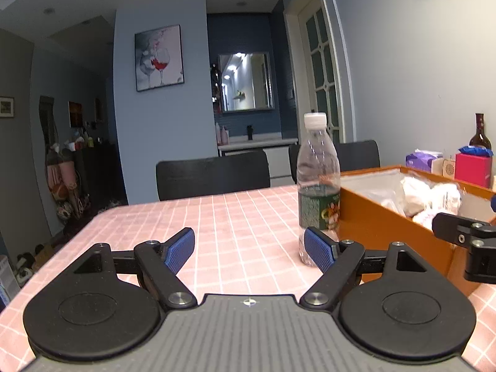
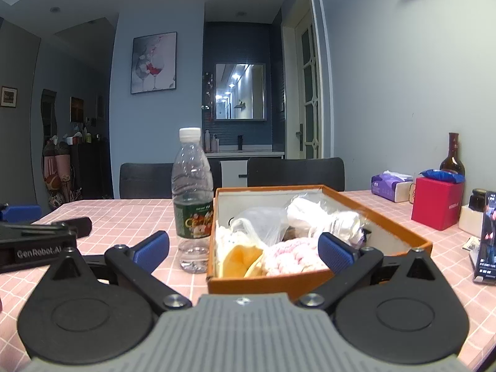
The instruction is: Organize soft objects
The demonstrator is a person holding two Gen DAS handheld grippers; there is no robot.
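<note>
The soft objects (image 2: 279, 241) lie in the orange box (image 2: 310, 282) at frame centre, straight ahead of the right gripper (image 2: 245, 252); the left gripper (image 1: 249, 249) faces bare worktop (image 1: 241, 217). Both jaws apart, empty.

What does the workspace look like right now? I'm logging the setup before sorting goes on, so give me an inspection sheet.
Surface: table under a pink checked cloth.
Job's things: orange box holds soft items: a pink knitted piece, a yellow piece, white bundles in clear plastic.
Clutter: water bottle upright left of the box; tissue pack, red box, dark bottle, phone to the right.
Grippers: left gripper and right gripper both open, empty.
Cables: nothing seen.
Surroundings: two dark chairs, a wine-glass picture, a mirror, a door.
</note>
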